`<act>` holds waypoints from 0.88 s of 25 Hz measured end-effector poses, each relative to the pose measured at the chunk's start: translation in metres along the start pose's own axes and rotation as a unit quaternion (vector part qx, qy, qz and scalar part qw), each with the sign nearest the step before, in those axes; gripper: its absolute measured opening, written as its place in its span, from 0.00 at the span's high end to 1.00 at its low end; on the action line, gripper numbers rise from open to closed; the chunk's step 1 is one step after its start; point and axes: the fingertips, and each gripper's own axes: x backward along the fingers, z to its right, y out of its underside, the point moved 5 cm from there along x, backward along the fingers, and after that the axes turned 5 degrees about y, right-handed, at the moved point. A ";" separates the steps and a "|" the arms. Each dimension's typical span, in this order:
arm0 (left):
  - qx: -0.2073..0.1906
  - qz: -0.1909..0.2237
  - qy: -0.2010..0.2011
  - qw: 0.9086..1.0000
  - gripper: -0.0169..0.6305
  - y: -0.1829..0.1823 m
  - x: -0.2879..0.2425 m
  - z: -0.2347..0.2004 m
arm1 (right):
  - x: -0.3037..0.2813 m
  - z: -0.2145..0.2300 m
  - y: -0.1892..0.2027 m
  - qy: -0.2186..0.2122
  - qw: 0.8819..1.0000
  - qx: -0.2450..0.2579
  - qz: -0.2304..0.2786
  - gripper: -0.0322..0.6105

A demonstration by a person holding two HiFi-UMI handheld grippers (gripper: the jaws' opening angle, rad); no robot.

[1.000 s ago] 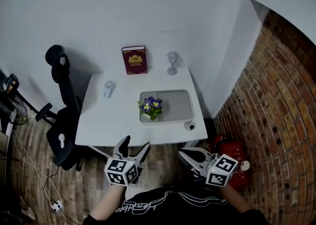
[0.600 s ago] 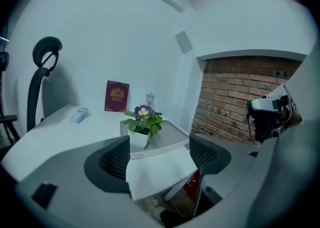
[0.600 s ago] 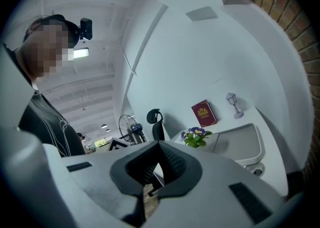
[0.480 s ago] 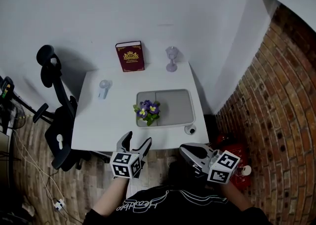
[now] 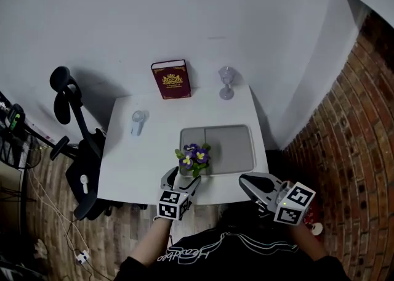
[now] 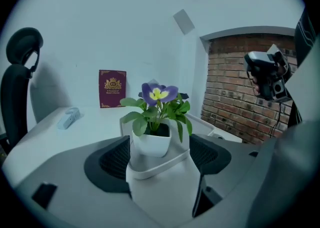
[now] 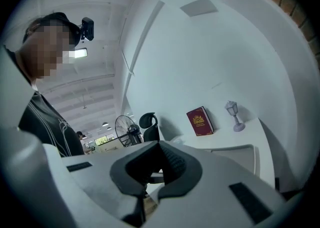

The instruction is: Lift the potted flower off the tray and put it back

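The potted flower [image 5: 192, 158], purple blooms in a white square pot [image 6: 150, 141], stands on the front left corner of the grey tray [image 5: 221, 150] on the white table [image 5: 141, 162]. My left gripper [image 5: 182, 178] is open at the table's front edge. In the left gripper view its jaws [image 6: 160, 158] flank the pot with a gap on each side, not touching it. My right gripper [image 5: 245, 180] hovers off the table's front right corner, away from the tray. In the right gripper view it [image 7: 160, 147] looks shut and holds nothing.
A red book [image 5: 171, 79] and a small goblet-shaped lamp [image 5: 226, 82] stand at the table's back against the white wall. A small pale device [image 5: 136, 122] lies at the left. A black office chair [image 5: 77, 132] is left of the table, a brick wall [image 5: 351, 150] at the right.
My left gripper has moved forward from below the table edge up to the flower pot. The right gripper came slightly closer to the table. The flower has stayed on the tray.
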 end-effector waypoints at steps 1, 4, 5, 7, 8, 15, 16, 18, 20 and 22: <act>-0.003 -0.005 0.000 1.000 0.41 0.002 -0.004 -0.003 | -0.004 0.003 -0.001 -0.001 1.000 -0.001 0.000 0.95; -0.011 -0.013 0.000 1.000 0.41 0.004 -0.013 -0.010 | -0.014 0.010 -0.002 -0.008 1.000 0.001 -0.006 0.95; -0.013 -0.013 -0.001 1.000 0.41 0.003 -0.017 -0.012 | -0.017 0.011 -0.002 -0.010 1.000 0.003 -0.009 0.95; -0.017 -0.014 0.002 1.000 0.41 0.001 -0.022 -0.015 | -0.022 0.014 0.000 -0.011 1.000 0.006 -0.017 0.95; -0.020 -0.014 0.005 1.000 0.41 0.001 -0.025 -0.016 | -0.024 0.016 0.001 -0.009 1.000 0.006 -0.021 0.95; -0.020 -0.017 0.021 0.999 0.41 0.005 -0.039 -0.021 | -0.029 0.028 0.006 0.005 0.999 0.008 -0.046 0.95; -0.020 -0.017 0.024 0.999 0.41 0.005 -0.040 -0.021 | -0.030 0.029 0.007 0.005 0.999 0.009 -0.049 0.95; -0.017 -0.018 0.029 0.999 0.42 0.004 -0.042 -0.020 | -0.032 0.030 0.006 0.005 0.999 0.010 -0.051 0.95; -0.014 -0.021 0.032 0.999 0.43 0.004 -0.043 -0.020 | -0.035 0.028 0.006 0.003 0.999 0.011 -0.052 0.95; -0.014 -0.023 0.034 0.999 0.43 0.003 -0.042 -0.020 | -0.039 0.026 0.007 -0.001 0.998 0.012 -0.055 0.95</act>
